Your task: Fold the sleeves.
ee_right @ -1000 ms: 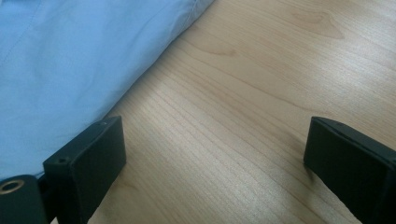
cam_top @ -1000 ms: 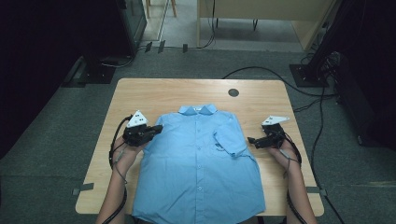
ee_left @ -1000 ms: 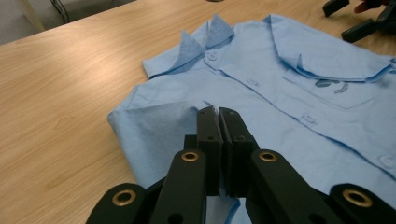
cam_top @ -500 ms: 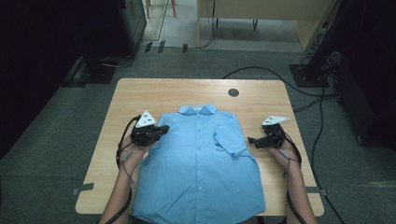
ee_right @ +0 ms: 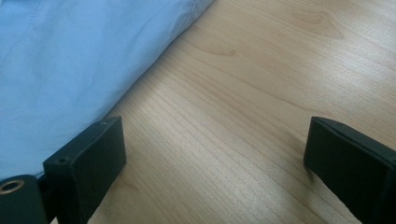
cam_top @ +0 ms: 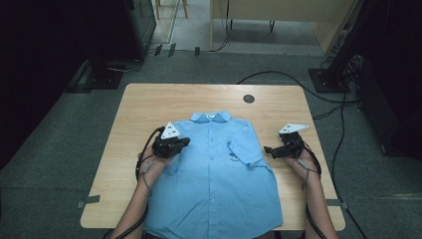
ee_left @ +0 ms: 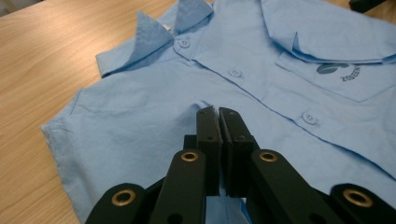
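One sleeve of the shirt (cam_top: 214, 174) lies folded; left fingers (ee_left: 208, 135) seemingly pinch cloth, right fingers (ee_right: 88, 161) spread beside its edge.

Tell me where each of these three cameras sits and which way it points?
High view: above the person's side, looking forward and down on the table and shirt; both forearms come in from below, left claw and right claw.
Left gripper view: rides on the left claw, looking along its shut jaws over the shirt toward the collar.
Right gripper view: rides on the right claw, looking down between open jaws at bare table beside the shirt's edge.
Shared: all three show the shirt.
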Motion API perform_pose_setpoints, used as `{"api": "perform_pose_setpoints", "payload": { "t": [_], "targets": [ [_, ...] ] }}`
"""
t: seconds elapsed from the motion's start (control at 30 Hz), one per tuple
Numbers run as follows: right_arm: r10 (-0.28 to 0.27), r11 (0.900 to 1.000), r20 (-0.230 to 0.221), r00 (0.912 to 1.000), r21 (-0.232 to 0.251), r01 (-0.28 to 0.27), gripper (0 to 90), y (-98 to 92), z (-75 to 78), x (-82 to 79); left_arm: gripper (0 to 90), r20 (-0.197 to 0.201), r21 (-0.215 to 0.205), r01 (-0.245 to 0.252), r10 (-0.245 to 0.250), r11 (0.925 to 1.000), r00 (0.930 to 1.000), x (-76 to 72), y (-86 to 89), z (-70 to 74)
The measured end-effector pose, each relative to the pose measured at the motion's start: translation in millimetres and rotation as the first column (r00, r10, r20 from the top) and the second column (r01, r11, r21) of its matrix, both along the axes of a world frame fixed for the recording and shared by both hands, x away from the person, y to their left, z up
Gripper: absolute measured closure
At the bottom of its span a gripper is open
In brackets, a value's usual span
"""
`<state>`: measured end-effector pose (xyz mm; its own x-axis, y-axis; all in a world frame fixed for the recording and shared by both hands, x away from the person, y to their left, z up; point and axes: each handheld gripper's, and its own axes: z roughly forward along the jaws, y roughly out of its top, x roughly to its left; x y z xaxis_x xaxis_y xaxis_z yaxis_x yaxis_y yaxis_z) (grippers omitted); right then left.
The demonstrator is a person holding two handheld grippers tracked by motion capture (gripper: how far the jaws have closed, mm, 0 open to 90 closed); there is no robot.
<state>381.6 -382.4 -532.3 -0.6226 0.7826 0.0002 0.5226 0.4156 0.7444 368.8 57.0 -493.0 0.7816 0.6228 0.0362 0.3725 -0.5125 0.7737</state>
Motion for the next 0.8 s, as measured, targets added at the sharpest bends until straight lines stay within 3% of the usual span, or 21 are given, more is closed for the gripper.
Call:
{"api": "perform_pose_setpoints", "payload": {
  "t": [0.33,0.6,0.63,0.67,0.73,0.8],
  "targets": [
    [-0.005,1.000,0.000,1.0000,0.000,0.005,5.2,0.3,0.0,0.0,84.5,-0.001,0.028,-0.017,0.017,0.9995,0.9999,3.7,-2.2,-8.3],
    [-0.005,1.000,0.000,1.0000,0.000,0.005,5.2,0.3,0.0,-0.1,83.6,0.008,0.023,-0.009,0.008,0.9997,0.9999,2.6,-3.8,-7.6],
    [-0.005,1.000,0.000,1.0000,0.000,0.005,5.2,0.3,0.0,-0.1,82.3,0.018,0.012,-0.010,0.010,0.9999,0.9998,2.4,-4.2,-8.3],
    [-0.005,1.000,0.000,1.0000,0.000,0.005,5.2,0.3,0.0,-0.1,69.0,0.018,0.012,-0.010,0.010,0.9999,0.9998,2.4,-4.2,-8.3],
    [-0.005,1.000,0.000,1.0000,0.000,0.005,5.2,0.3,0.0,-0.1,69.0,0.020,0.001,-0.008,0.008,1.0000,0.9998,2.5,-4.5,-8.1],
    [-0.005,1.000,0.000,1.0000,0.000,0.005,5.2,0.3,0.0,0.0,57.4,0.014,-0.046,0.002,-0.001,0.9990,0.9999,3.2,-4.3,-6.4]
  ]
}}
